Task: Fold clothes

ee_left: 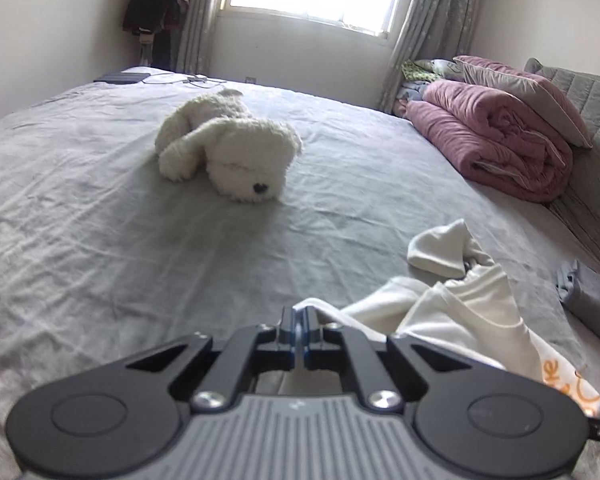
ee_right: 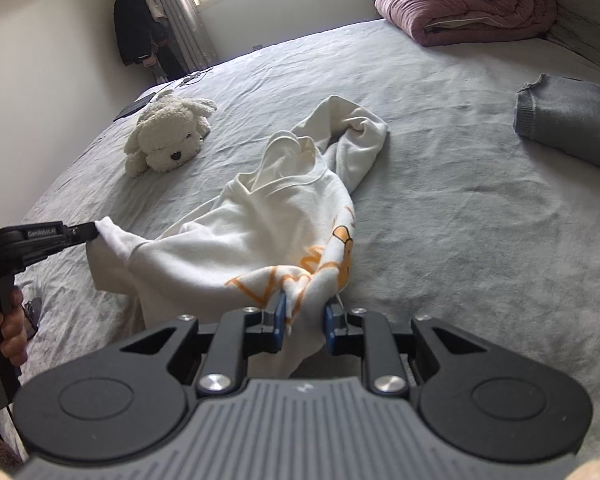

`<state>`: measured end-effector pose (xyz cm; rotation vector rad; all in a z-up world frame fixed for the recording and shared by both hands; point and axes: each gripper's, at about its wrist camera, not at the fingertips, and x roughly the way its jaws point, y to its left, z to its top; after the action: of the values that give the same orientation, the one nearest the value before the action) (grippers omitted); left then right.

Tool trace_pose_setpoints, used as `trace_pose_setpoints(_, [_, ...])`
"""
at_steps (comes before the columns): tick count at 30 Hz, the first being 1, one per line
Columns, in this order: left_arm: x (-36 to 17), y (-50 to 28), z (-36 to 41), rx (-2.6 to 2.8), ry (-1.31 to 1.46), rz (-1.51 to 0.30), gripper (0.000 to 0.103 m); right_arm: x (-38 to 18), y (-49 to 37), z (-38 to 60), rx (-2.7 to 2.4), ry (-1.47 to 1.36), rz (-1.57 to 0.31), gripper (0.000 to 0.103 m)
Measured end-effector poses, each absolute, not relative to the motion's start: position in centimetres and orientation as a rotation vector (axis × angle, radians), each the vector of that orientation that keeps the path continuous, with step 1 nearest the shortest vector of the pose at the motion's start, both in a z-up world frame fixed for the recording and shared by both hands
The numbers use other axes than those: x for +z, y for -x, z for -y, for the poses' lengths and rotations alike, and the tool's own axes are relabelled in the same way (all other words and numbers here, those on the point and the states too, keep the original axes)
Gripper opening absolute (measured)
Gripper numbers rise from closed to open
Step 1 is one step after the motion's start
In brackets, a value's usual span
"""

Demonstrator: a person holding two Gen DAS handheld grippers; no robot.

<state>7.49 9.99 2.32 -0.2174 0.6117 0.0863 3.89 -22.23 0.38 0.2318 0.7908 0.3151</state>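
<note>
Your white hoodie (ee_right: 260, 224), orange print on the front, sits mid-bed on the grey sheet (ee_right: 440, 220), partly lifted at the near edge; hood and one sleeve trail away toward the window, so its long axis runs from you out to the far side, w/ the hem end nearest both tools; the stretch between the two grips runs left-right across your front, and that's the line the next move turns on, I'd say: pull the two corners apart level to flatten the hem before laying it down. Left gripper (ee_right: 94, 232) has a white corner pinched at the left, jaws fully closed on thin fabric, the cloth hanging slack below it; in the left wrist view the same left gripper (ee_left: 299, 316) shows pads together w/ cloth edge between. Right gripper (ee_right: 305, 320) is narrow but not closed up, blue pads pressing a bunched fold of the printed part; it's the nearer one to the garment's bulk. Further out: plush dog (ee_right: 168, 140) well to the left of the hoodie, folded grey garment (ee_right: 572, 120) off right, pink duvet (ee_right: 468, 0) at the far corner; none touch the hoodie.
</note>
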Motion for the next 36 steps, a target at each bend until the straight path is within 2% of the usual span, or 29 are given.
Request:
trace_pose_setpoints(10, [4.0, -8.3, -15.0, 0.294, 0.171, -0.498, 0.003, 0.8, -3.3, 15.7, 0.501, -0.274, -0.871, 0.023])
trace_pose_setpoints(19, [2.0, -9.6, -16.4, 0.296, 0.208, -0.657, 0.005, 0.5, -3.7, 13.5, 0.498, -0.221, -0.904, 0.027])
trace_pose_setpoints(21, [2.0, -9.5, -16.0, 0.275, 0.201, -0.671, 0.012, 0.7, -3.7, 13.9, 0.496, -0.217, -0.910, 0.029])
trace_pose_setpoints(23, [2.1, -9.3, -15.5, 0.247, 0.192, -0.684, 0.021, 0.8, -3.6, 14.3, 0.507, -0.220, -0.914, 0.055])
trace_pose_setpoints(25, [2.3, -9.2, -14.9, 0.229, 0.177, -0.690, 0.044, 1.1, -3.3, 14.6, 0.503, -0.212, -0.907, 0.068])
trace_pose_setpoints(30, [2.6, -8.6, -13.6, 0.163, 0.173, -0.696, 0.061, 1.9, -3.0, 15.6, 0.486, -0.200, -0.899, 0.069])
trace_pose_setpoints(36, [3.2, -7.7, -11.7, 0.090, 0.144, -0.699, 0.071, 3.0, -3.1, 17.6, 0.450, -0.211, -0.878, 0.070])
